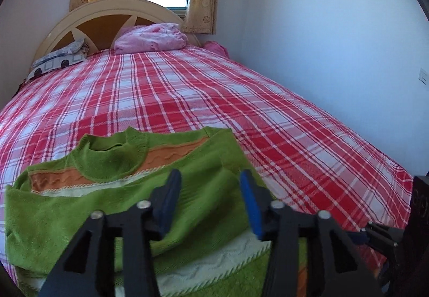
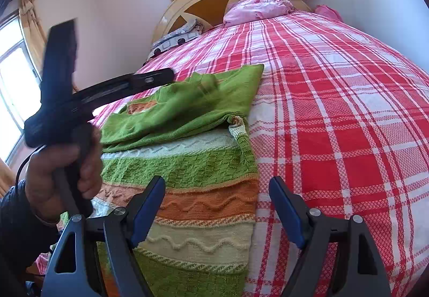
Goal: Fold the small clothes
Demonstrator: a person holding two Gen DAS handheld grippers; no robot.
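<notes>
The green striped knit sweater is lying on the red plaid bedsheet at the foot of the bed, collar toward the headboard, with one sleeve looking already folded across its chest. The other side and the bottom half are seemingly waiting to be folded. The left hand-held gripper is hovering over the sweater's chest, fingers spread apart and empty. The right hand-held gripper is gaping wide over the sweater's hem edge, gripping nothing.

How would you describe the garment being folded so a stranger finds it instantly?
Start at the bed with the red plaid bedspread. At its near end lies a green knitted sweater. Unlike the pink bedding by the headboard, it has orange and cream stripes.
</notes>
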